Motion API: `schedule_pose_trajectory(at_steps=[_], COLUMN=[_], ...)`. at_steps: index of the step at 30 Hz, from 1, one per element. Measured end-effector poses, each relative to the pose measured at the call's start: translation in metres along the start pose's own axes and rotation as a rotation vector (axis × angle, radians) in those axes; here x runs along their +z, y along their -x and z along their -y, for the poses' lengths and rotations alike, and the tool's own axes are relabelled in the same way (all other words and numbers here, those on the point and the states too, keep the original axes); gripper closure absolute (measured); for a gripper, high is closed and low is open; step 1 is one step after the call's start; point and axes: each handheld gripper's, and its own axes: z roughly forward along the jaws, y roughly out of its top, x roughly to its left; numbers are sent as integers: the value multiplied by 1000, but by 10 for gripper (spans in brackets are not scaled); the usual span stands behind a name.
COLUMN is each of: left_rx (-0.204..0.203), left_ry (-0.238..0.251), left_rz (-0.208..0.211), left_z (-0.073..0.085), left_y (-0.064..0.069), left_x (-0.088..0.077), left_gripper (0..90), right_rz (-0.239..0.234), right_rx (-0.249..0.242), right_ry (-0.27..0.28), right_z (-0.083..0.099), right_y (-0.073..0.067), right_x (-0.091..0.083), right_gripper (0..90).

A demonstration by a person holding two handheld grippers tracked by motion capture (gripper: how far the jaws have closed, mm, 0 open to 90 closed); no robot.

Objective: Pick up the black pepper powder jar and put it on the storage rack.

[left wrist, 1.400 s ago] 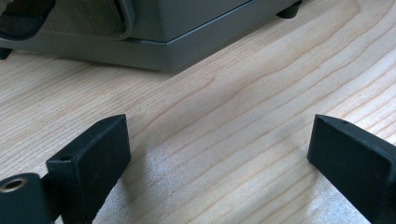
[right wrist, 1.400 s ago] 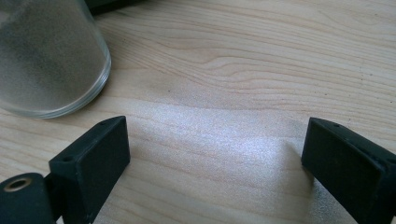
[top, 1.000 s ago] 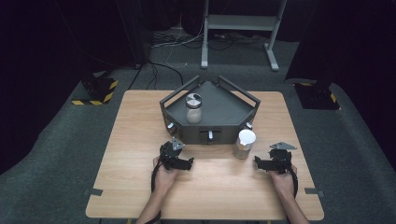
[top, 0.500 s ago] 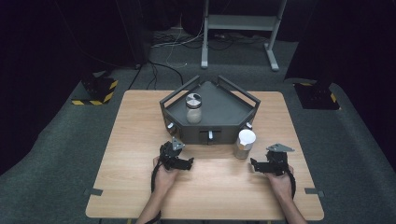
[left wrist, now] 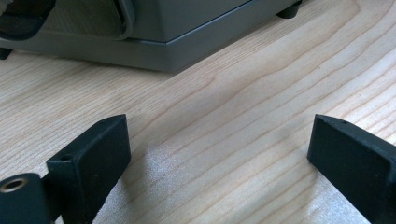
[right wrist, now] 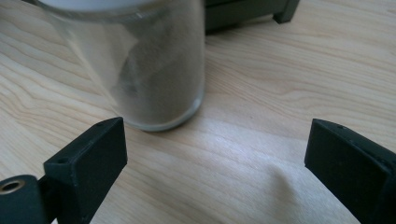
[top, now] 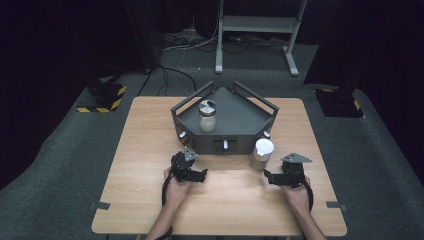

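Right claw [right wrist: 212,179]: released, jaws wide, nothing between them; low over the table, aimed at the jar.
Left claw [left wrist: 217,175]: released, jaws wide and empty, bare wood beneath; facing the tray's front wall.
Jar [right wrist: 135,65]: white-lidded glass, upright on the table [top: 150,150], just ahead of the right claw and off toward its left jaw, apart from both jaws; just beside the tray's front right corner.
Second jar [top: 207,116]: upright inside the tray [top: 240,120].
Risk, off-centre approach: the left jaw likely strikes the glass first and shoves or tips the jar.
Risk, crowding: the tray corner stands close, so a jaw may catch it.
Risk, grip: smooth round glass may slip or twist if pinched off its middle.
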Motion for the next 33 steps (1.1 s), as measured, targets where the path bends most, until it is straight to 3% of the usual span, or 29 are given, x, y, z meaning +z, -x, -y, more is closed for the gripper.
schedule_pose_trajectory(at_steps=[11, 33], left_rx=[1, 1], left_ry=[1, 1], left_rz=[0, 0], left_z=[0, 0], left_y=[0, 0], left_x=[0, 0], left_gripper=[62, 63], right_rz=[-63, -89], right_rx=[-22, -29], right_ry=[37, 113], right_z=[-8, -17], right_y=[-4, -8], right_x=[7, 17], right_gripper=[59, 131])
